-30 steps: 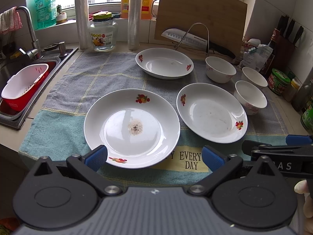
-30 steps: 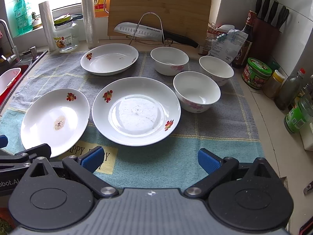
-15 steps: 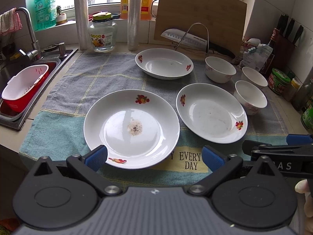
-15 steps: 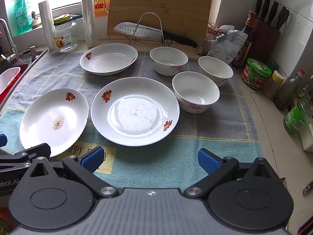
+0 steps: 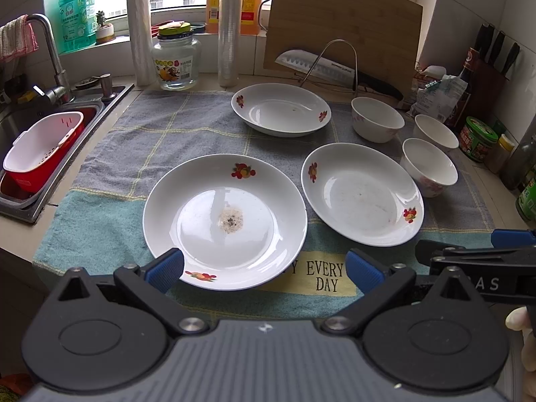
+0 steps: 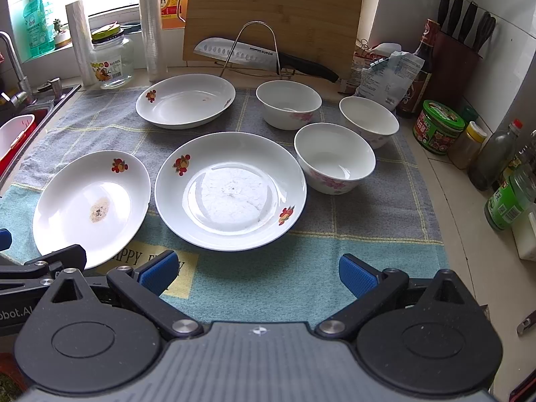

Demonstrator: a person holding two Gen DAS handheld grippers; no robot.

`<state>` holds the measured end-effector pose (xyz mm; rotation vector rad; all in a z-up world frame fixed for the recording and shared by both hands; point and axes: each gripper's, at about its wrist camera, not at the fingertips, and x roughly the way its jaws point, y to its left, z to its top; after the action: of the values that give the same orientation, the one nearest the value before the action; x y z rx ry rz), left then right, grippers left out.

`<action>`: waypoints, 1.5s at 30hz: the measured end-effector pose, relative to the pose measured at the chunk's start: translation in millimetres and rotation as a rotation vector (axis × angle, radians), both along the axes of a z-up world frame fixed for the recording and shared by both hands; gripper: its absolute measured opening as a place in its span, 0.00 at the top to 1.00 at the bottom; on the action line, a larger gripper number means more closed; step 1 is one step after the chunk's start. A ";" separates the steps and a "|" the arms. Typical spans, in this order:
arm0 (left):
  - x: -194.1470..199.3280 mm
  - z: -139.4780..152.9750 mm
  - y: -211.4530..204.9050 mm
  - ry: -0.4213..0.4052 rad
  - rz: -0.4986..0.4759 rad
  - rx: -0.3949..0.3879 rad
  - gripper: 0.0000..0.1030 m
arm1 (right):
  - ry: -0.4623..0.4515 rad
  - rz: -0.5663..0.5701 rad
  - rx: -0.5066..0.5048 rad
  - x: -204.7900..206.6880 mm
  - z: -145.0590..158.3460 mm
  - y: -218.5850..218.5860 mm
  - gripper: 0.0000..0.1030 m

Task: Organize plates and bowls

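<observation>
Kitchen towel [image 5: 140,140] carries three plates and three bowls, all apart, none stacked yet. Since a second ago almost nothing moved. My left gripper [image 5: 264,268] and right gripper [image 6: 256,273] hover released near the stained plate [image 5: 224,217], so stacking begins

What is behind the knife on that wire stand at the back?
A wooden cutting board leans upright behind the knife and its wire stand. It hides whatever is behind it, and part of an orange bottle.
</observation>
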<state>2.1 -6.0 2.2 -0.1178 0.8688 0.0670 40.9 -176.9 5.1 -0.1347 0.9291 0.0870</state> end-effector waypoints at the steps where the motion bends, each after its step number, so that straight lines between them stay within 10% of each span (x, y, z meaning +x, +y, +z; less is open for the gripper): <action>1: 0.1 0.1 0.0 0.000 0.000 0.001 0.01 | 0.000 0.000 0.000 -0.1 0.0 -0.1 0.00; 45: -2.6 6.1 -4.6 -0.027 -0.018 0.007 0.01 | -0.027 0.042 -0.006 -1.0 2.9 -2.4 0.00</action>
<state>-0.4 -10.7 8.3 -0.1040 0.8424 0.0515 39.9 -179.2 7.9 -0.1609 0.9000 0.1206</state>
